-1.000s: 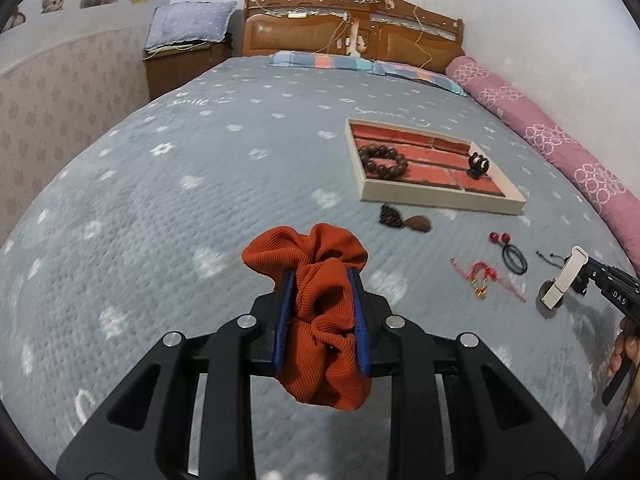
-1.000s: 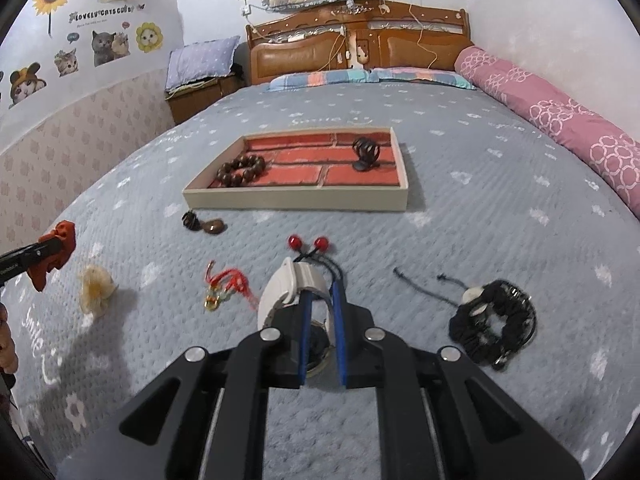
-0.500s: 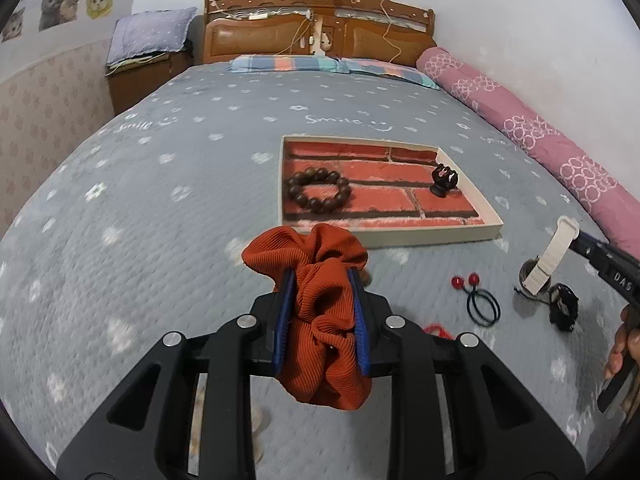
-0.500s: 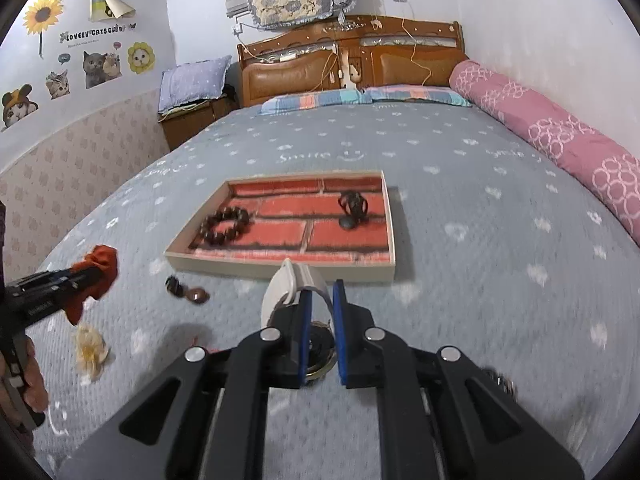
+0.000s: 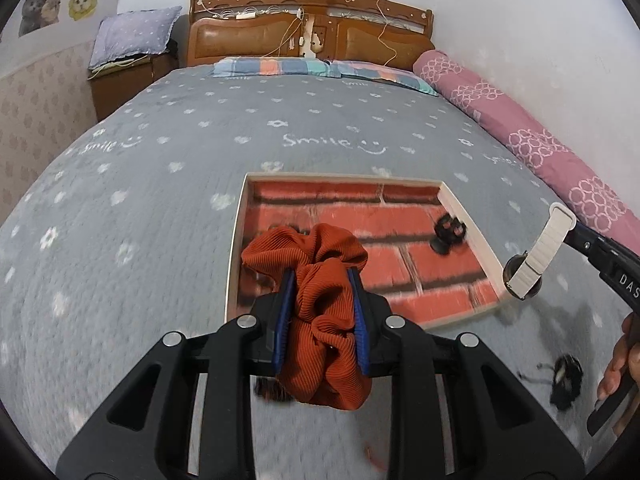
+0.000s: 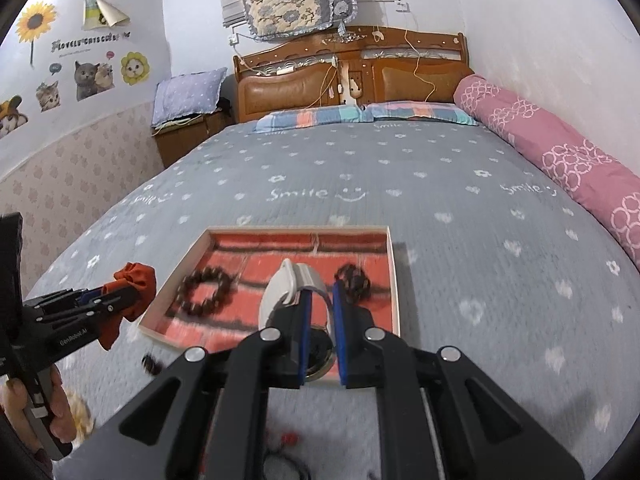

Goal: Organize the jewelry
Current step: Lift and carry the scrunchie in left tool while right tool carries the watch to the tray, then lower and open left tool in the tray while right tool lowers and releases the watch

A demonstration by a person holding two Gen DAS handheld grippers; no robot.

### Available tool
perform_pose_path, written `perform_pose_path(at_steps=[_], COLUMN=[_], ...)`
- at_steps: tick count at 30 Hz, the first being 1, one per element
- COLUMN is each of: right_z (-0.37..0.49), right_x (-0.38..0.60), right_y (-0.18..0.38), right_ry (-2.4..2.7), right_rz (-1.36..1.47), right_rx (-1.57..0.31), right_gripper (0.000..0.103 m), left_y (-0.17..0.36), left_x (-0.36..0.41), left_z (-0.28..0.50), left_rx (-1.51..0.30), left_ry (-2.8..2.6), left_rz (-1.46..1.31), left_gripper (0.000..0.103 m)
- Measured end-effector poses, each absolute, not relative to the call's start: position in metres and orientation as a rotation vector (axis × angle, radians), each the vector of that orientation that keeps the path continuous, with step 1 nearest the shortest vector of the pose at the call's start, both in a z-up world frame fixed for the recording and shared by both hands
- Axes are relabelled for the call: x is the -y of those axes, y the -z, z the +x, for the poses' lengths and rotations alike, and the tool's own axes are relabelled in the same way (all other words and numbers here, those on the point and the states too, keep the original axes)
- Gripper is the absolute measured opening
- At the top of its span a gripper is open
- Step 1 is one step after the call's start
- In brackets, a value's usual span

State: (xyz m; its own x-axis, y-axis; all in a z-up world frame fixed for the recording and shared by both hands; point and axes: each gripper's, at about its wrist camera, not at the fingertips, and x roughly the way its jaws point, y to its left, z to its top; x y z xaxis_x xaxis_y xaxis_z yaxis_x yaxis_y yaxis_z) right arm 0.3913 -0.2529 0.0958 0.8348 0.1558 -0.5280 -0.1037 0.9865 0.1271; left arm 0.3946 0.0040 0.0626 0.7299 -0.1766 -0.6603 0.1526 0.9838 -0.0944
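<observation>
The bed is viewed from each gripper's wrist, forward and downward along its fingers, toward the headboard. The tray is seen close by in both views. The right gripper is caught at the left view's right edge, the left gripper at the right view's left edge.

Grey quilted bed, carved wooden headboard, cat stickers on wall.
</observation>
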Motion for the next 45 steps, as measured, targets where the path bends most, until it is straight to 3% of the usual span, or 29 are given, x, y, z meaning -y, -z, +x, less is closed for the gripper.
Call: perform_pose_path(at_steps=[18, 34, 37, 40, 41, 42, 43, 45], right_z=[0.532, 0.555, 0.554, 0.553, 0.552, 0.552, 0.551, 0.548], right_x=[0.242, 0.235, 0.236, 0.235, 0.235, 0.235, 0.235, 0.236], right_y=[-0.066, -0.012, -0.011, -0.011, -0.011, -0.011, -0.011, -0.012], right_ry=[-0.082, -0.108, -0.111, -0.118, -0.116, -0.117, -0.12, -0.123], right_rz=[-0.004, -0.001, 0.007, 0.004, 0.0, 0.001, 0.012, 0.025], right_rx=[-0.583, -0.683, -0.687, -0.693, -0.697, -0.704, -0.709, -0.709], right_gripper=[0.011, 0.011, 0.014, 0.015, 0.019, 0.035, 0.044, 0.051], left_y=[-0.024, 0.01, 0.01, 0.009, 0.007, 0.006, 0.005, 0.003], left_x=[0.016, 0.018, 0.018, 0.019, 0.02, 0.021, 0.022, 0.023], left_z=[0.557, 0.586, 0.587, 0.585, 0.583, 0.582, 0.58, 0.577], left_rx=[-0.806, -0.889, -0.896, -0.879, -0.87, -0.862, -0.86, -0.86], left_ry=[0.106, 0.102, 0.1, 0.095, 0.092, 0.09, 0.091, 0.085], left_rz=[0.004, 0.049, 0.044, 0.06, 0.068, 0.075, 0.08, 0.092], left_gripper=[0.025, 0.026, 0.029, 0.04, 0.042, 0.043, 0.045, 0.049])
